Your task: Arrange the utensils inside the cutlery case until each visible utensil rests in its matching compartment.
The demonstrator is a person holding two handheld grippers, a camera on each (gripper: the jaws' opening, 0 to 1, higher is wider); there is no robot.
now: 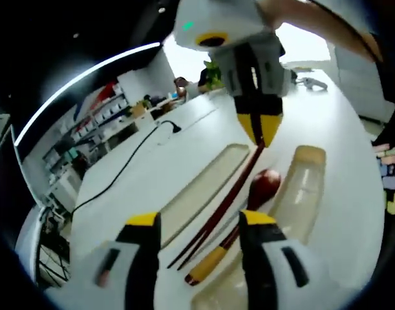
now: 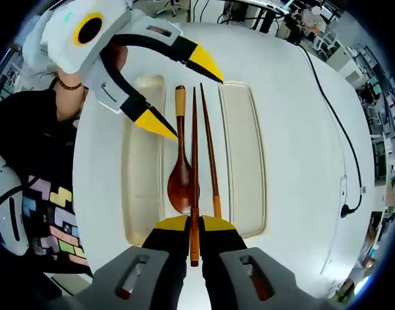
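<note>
Chopstick (image 2: 194, 194) pinched in right claw (image 2: 194, 227); left claw (image 1: 200, 223) spread; no legible writing.

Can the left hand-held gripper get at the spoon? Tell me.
Probably yes. The left hand-held gripper is open, hovering over the spoon handle; nothing covers it. The chopsticks lie close beside it, one clamped by the right hand-held gripper.

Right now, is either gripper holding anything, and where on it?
The right gripper pinches one chopstick near its thick end. The left gripper is open, holding nothing.
</note>
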